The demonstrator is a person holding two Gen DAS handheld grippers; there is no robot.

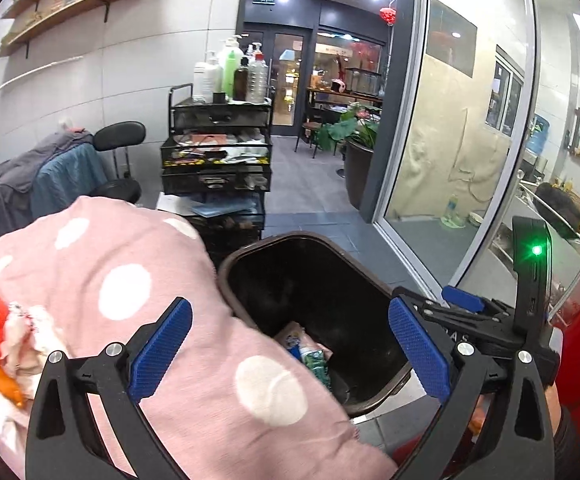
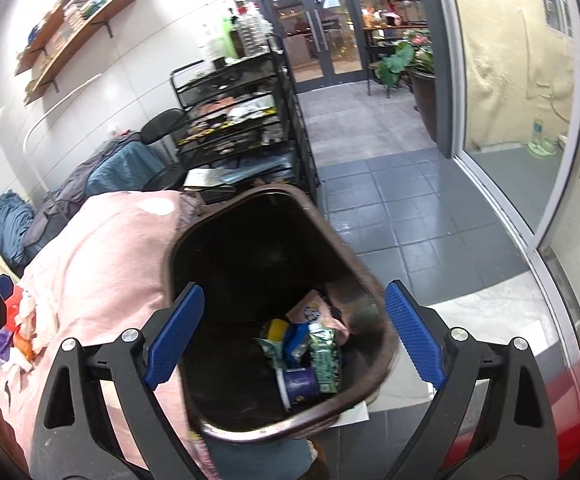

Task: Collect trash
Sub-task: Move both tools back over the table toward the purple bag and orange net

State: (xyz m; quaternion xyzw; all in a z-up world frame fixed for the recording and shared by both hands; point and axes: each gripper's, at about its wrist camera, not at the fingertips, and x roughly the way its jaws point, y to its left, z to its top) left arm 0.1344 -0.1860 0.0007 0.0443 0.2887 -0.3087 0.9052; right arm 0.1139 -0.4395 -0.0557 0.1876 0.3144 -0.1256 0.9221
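Both grippers stand wide open w/ nothing between the pads: left gripper [image 1: 290,354], right gripper [image 2: 294,332]. The trash [image 2: 309,352], cartons & a cup, lies in the brown bin [image 2: 290,432], beside a pink dotted blanket [image 1: 122,280].

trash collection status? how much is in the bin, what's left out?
Done: several pieces lie at the bottom of the brown bin, among them a green carton and a purple cup. In hand: nothing; left gripper and right gripper are both open and empty. Left: crumpled litter on the pink dotted cloth beside the bin.
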